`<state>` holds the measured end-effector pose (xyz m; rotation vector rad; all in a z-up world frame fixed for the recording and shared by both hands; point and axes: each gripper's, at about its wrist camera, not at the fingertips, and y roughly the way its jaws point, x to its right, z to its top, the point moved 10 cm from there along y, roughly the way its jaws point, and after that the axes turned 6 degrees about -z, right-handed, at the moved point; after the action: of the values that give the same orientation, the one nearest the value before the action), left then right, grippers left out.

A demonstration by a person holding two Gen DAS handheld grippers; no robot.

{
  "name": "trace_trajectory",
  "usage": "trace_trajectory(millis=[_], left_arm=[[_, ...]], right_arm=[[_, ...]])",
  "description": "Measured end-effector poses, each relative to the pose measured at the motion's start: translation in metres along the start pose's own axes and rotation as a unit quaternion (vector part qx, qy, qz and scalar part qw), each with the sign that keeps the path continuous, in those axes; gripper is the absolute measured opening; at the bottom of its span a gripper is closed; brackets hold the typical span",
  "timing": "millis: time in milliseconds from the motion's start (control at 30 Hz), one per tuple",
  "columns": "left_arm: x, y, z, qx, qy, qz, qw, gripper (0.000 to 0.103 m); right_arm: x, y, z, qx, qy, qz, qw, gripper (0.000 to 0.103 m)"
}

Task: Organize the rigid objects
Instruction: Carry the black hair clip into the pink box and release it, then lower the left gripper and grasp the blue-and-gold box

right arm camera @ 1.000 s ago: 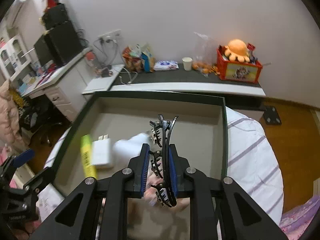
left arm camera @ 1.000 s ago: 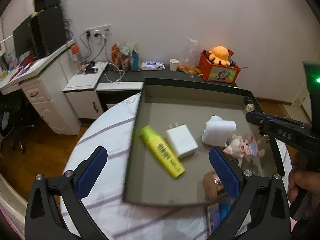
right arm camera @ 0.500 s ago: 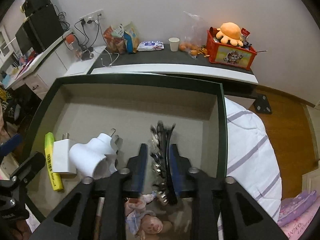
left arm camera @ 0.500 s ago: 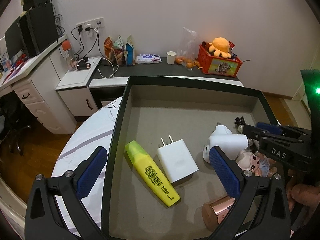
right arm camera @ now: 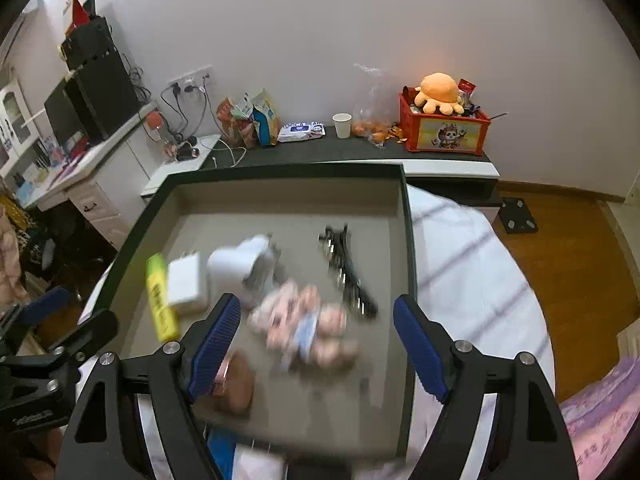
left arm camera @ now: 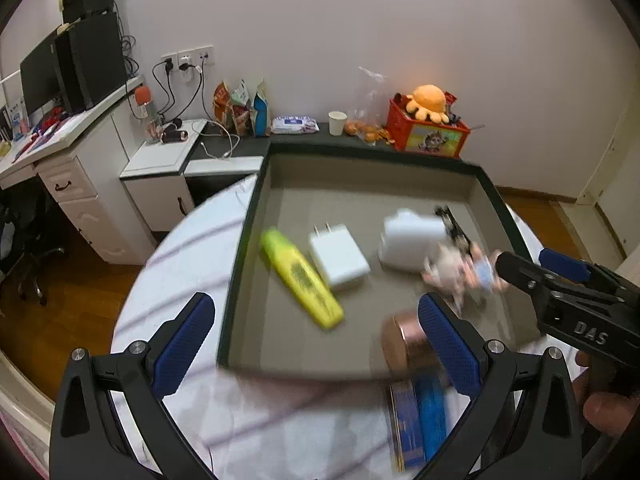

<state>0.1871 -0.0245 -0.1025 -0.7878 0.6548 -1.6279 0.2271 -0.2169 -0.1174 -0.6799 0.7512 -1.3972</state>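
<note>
The right gripper (right arm camera: 318, 338) has just been opening and now stands wide with nothing between its pads, above the tray (right arm camera: 280, 170); its view shows the black hair clip (right arm camera: 346, 268) lying free on the tray floor beside the doll (right arm camera: 304, 328), where the left view shows only the clip's tip behind the white plug (left arm camera: 412, 240). The left gripper (left arm camera: 316, 340) is also spread wide and empty, and only its view shows the blue box (left arm camera: 418, 420) outside the tray's near wall, with the copper jar (left arm camera: 404, 344), marker (left arm camera: 302, 278) and charger (left arm camera: 339, 256) inside.
</note>
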Motion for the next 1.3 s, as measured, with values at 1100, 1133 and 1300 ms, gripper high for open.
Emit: trace_trajectory(millis=[1100,1133,1300], left_arm=[[0.034,0.028,-0.114,-0.091,0.017,-0.002,0.9957,0.103],[0.034,0.029,-0.113,-0.09,0.018,-0.003,0.9958,0.103],[0.034,0.035,-0.105,-0.083,0.024,0.0,0.9963,0.103]], right_arm=[[0.046,-0.062,-0.105,-0.007,0.056,0.009,0.998,0.081],[0.045,-0.061,-0.105,-0.008,0.055,0.01,0.998,0.081],[0.039,-0.056,-0.103,-0.013,0.05,0.013,0.999,0.081]])
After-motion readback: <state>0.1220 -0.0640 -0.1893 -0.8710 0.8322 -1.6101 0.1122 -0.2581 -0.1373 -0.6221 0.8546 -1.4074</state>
